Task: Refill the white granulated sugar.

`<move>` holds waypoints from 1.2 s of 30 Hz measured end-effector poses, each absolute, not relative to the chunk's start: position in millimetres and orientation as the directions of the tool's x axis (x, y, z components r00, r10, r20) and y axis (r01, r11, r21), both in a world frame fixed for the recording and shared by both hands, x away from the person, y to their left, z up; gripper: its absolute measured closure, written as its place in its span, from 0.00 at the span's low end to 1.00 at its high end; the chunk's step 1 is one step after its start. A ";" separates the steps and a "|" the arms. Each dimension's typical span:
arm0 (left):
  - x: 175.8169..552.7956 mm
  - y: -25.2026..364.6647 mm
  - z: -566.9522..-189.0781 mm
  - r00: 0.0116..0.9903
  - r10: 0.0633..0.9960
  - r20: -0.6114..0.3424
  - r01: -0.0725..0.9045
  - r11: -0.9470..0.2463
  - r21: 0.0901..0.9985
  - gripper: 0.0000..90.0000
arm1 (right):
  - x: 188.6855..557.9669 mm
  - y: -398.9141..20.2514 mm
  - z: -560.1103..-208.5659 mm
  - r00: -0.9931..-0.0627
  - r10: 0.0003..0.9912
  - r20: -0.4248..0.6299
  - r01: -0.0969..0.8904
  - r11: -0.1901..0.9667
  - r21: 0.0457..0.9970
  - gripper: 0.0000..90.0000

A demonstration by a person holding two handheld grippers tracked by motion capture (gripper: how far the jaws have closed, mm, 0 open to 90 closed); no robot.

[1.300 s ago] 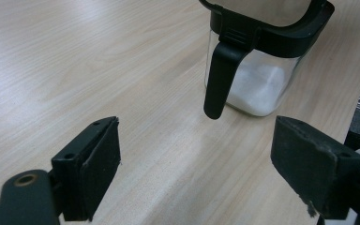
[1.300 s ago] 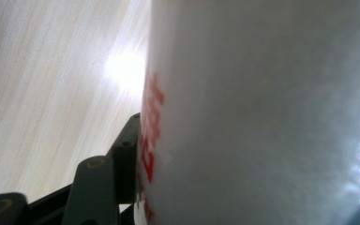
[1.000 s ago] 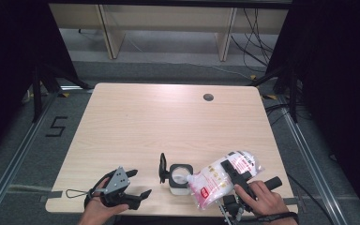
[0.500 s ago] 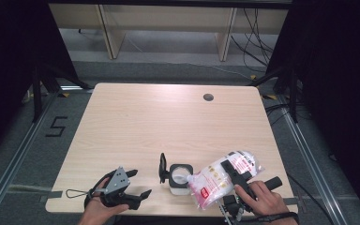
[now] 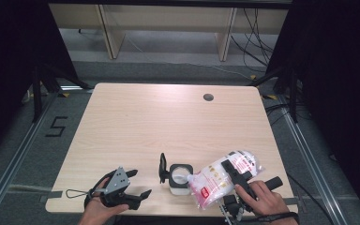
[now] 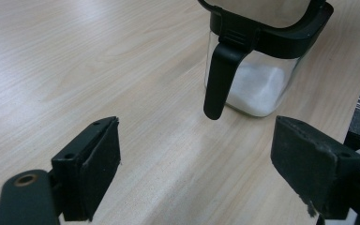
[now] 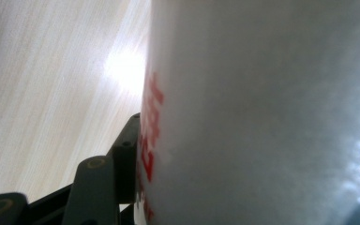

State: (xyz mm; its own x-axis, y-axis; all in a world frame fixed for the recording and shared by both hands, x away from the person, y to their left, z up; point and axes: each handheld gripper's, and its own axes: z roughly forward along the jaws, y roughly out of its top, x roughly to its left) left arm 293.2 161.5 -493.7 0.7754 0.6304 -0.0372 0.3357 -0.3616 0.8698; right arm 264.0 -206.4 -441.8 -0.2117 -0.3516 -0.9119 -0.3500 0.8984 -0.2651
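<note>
Now my right gripper (image 5: 229, 171) clamps the tilted bag (image 5: 225, 180), its mouth over the open jar (image 5: 180, 178) to pour; my left gripper (image 5: 138, 185) rests wide open and empty nearby.

Left hand (image 5: 104, 201) at lower left of high view, wrapped around left gripper (image 5: 138, 183), gripper pointing toward frame's right, low over surface. Jaws stood wide apart, nothing between pads. Right hand (image 5: 262, 199) at lower right of high view, fingers curled over right gripper (image 5: 229, 169), gripper angled toward upper left. Its jaws partly closed, pads pressed on what it held. Right forearm entered from bottom edge.
</note>
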 end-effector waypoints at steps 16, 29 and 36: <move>293.6 161.7 -493.7 0.777 0.629 -0.017 0.322 -0.374 0.870 0.18 | 263.5 -206.6 -442.0 -0.200 -0.352 -0.914 -0.346 0.898 -0.270 0.49; 295.0 162.3 -493.7 0.785 0.619 -0.008 0.312 -0.385 0.868 0.18 | 263.0 -203.8 -439.9 -0.178 -0.393 -0.902 -0.351 0.882 -0.315 0.50; 294.8 162.7 -493.4 0.785 0.620 -0.006 0.312 -0.387 0.867 0.18 | 261.6 -204.4 -441.1 -0.191 -0.368 -0.910 -0.341 0.894 -0.290 0.50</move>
State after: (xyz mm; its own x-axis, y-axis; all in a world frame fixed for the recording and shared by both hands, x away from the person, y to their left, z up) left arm 294.8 162.7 -493.4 0.7849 0.6196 -0.0062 0.3125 -0.3872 0.8674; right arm 261.6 -204.4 -441.1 -0.1908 -0.3683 -0.9099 -0.3409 0.8941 -0.2904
